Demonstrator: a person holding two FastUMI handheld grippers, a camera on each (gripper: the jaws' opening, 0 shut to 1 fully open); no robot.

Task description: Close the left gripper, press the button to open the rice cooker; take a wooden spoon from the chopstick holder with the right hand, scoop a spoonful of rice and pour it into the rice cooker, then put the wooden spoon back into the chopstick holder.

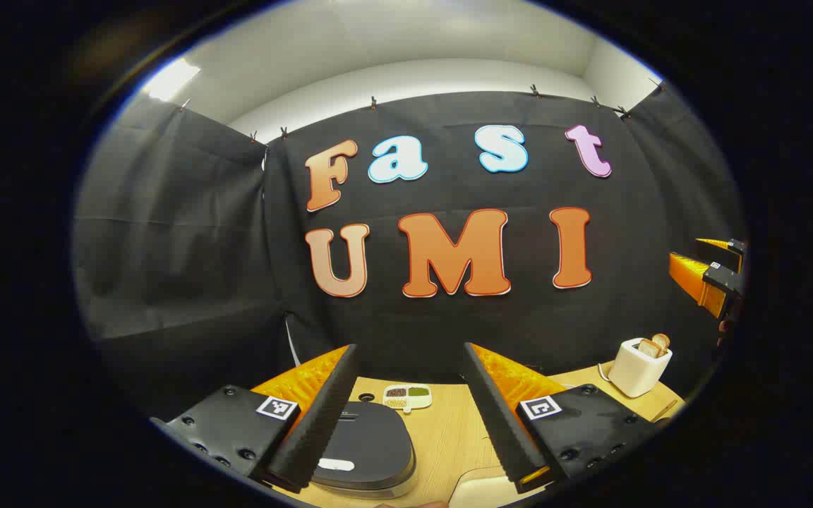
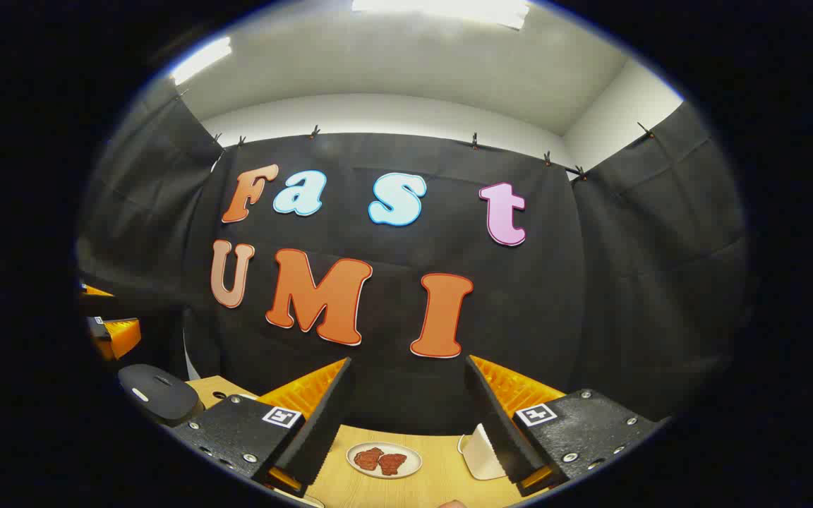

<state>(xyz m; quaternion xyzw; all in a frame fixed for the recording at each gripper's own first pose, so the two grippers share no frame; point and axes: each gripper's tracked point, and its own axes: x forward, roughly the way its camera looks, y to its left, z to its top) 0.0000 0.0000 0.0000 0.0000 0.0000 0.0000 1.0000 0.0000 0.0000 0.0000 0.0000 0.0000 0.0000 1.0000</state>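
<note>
- Nearest my lens in the left gripper view is the left gripper [image 1: 410, 416], its fingers spread wide with nothing between them; the task wants them closed before the press, and I judge that not yet done.
- Between and below those fingers, at the bottom of that view, sits the rice cooker [image 1: 368, 448] with its dark lid down and a pale button [image 1: 336, 464] near its front edge. So the cooker is unopened.
- In the right gripper view the right gripper [image 2: 406, 423] is likewise released and empty. I have no spoon in hand, and I cannot make out the chopstick holder or the wooden spoon with any confidence.
- My judgement: the task is at its very start. Closing, pressing, fetching the spoon, scooping, pouring and returning it are all left.
- Beyond the cooker, toward the bottom centre, a small divided dish [image 1: 407, 396] holds dark and green grains; I cannot tell where the rice is.
- A white toaster [image 1: 638, 367] with bread stands at lower right on the wooden table [image 1: 449, 430].
- The right gripper view shows a plate [image 2: 384, 460] with reddish pieces at bottom centre and a white object just right of it.
- Nothing stands between the left gripper and the button.
</note>
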